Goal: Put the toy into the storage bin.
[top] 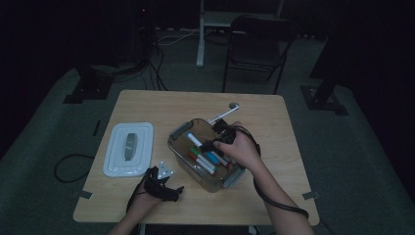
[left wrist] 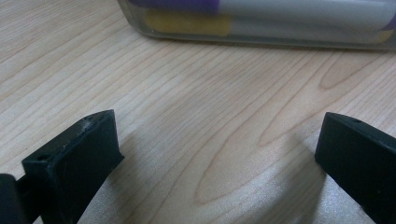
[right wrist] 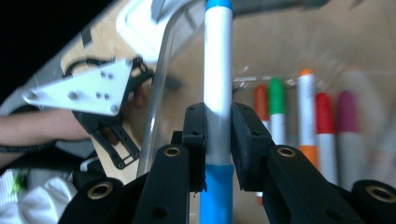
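High view: clear bin [top: 178,139] holds markers [top: 205,159], lid [top: 128,149] alongside.

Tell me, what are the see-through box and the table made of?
The box looks like clear, glossy plastic: the markers show through its wall. The table looks like pale wood or a wood-look laminate, smooth with printed-looking grain lines; which one I can't tell.

Dim recording studio or lab, seemingly, black curtains, stand bases [top: 324,95], floor cables [top: 155,68], folding chair [top: 257,46]
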Action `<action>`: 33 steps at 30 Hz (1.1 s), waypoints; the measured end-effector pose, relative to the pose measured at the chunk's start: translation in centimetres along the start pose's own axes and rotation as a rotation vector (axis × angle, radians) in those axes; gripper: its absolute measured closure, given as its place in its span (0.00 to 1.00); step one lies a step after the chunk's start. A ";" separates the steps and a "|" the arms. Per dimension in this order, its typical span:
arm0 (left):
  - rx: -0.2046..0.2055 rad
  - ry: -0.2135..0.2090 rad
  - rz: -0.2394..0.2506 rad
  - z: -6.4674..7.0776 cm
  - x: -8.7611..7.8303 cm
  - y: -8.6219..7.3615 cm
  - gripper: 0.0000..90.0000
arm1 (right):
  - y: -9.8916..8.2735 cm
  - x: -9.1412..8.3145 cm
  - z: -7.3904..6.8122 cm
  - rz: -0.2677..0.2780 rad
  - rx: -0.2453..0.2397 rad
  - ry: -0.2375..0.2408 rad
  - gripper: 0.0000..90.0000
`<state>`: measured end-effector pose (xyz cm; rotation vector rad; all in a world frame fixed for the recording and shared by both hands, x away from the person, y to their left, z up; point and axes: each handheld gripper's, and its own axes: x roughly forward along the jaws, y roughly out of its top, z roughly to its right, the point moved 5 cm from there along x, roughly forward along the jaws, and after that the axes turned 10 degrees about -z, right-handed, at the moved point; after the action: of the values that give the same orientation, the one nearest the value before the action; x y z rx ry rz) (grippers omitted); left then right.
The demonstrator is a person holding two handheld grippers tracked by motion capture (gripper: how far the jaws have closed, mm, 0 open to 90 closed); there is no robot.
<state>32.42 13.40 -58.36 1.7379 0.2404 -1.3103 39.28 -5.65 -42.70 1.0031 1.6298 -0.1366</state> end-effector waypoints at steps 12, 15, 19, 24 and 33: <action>-0.001 0.000 0.001 0.0 0.0 0.0 0.01 | 1.1 7.6 -0.4 -0.190 0.000 -0.021 0.85; -0.001 0.000 0.002 0.0 0.0 0.0 0.01 | 1.1 8.4 -0.1 -0.212 0.012 -0.022 0.85; 0.000 0.000 0.000 0.0 0.0 0.0 0.01 | 0.5 10.3 0.4 -0.286 0.030 -0.031 0.85; -0.001 0.001 0.002 0.0 0.0 0.0 0.01 | 0.3 10.8 0.8 -0.308 0.030 -0.037 0.83; -0.002 -0.001 0.002 0.0 0.0 0.0 0.01 | 0.7 6.5 0.8 -0.172 0.013 -0.028 0.77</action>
<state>32.42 13.39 -58.36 1.7359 0.2396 -1.3090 40.57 -2.22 -48.24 0.8662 1.6903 -0.2763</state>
